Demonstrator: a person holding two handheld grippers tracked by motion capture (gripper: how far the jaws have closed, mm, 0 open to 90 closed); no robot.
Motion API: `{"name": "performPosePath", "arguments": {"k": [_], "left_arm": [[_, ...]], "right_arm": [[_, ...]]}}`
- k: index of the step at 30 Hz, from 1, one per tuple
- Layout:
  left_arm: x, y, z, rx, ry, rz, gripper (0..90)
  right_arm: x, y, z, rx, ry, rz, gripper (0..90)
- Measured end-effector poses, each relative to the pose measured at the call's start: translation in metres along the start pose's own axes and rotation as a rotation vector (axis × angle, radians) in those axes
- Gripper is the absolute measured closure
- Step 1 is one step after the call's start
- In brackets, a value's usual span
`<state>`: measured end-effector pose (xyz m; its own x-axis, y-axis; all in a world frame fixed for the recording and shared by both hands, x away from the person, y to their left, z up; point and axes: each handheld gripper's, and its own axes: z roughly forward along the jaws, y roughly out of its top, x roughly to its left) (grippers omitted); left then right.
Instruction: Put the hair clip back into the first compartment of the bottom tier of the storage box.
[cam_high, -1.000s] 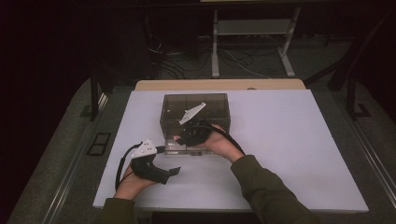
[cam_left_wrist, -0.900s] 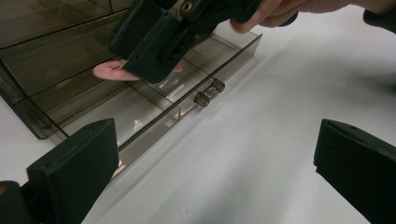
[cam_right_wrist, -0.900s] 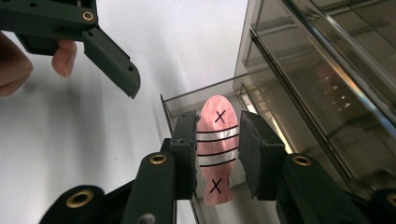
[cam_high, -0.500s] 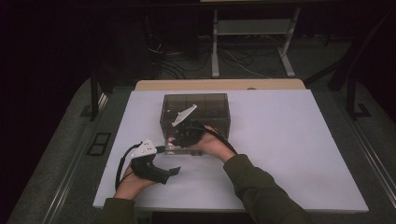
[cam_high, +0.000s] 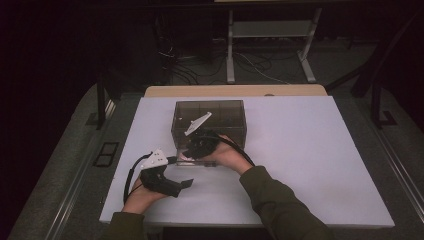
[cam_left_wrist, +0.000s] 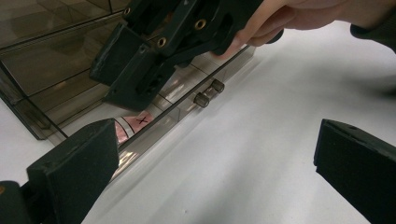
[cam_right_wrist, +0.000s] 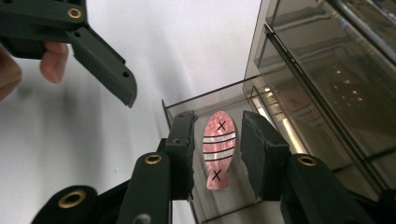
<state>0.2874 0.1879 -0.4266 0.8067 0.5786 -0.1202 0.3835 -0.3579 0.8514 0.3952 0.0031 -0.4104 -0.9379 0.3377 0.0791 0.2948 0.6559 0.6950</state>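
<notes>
Jaws of the right gripper (cam_right_wrist: 217, 154) straddle a pink fish-shaped clip (cam_right_wrist: 217, 149) lying in the smoky box's (cam_high: 210, 120) pulled-out drawer (cam_right_wrist: 187, 105), not yet touching it. Left gripper (cam_high: 182, 184) rests spread wide on the white surface (cam_high: 310, 160), near left of the box.

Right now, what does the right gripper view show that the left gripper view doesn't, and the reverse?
Right gripper view: the whole pink fish-shaped piece, striped with two X marks, lying in the clear drawer between the right gripper's parted jaws. Left gripper view: the drawer's two small metal knobs and the hand holding that gripper. Both: the smoky transparent box and white table.
</notes>
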Motion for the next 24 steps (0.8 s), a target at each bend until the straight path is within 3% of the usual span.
{"name": "performPosePath", "arguments": {"k": [9,19,21,24], "left_arm": [[0.000,0.001,0.001,-0.001,0.003,0.003,0.0],[0.000,0.000,0.001,-0.001,0.005,-0.003,0.0],[-0.001,0.000,0.001,-0.002,0.005,-0.004,0.0],[0.000,0.000,0.001,0.000,0.006,-0.001,0.0]], "right_arm": [[0.001,-0.003,-0.018,-0.026,0.014,0.018,58.7],[0.002,-0.014,-0.038,-0.054,0.001,0.041,51.0],[0.000,-0.017,-0.042,-0.058,-0.006,0.026,49.3],[0.001,-0.022,-0.047,-0.069,-0.009,0.048,47.2]]}}
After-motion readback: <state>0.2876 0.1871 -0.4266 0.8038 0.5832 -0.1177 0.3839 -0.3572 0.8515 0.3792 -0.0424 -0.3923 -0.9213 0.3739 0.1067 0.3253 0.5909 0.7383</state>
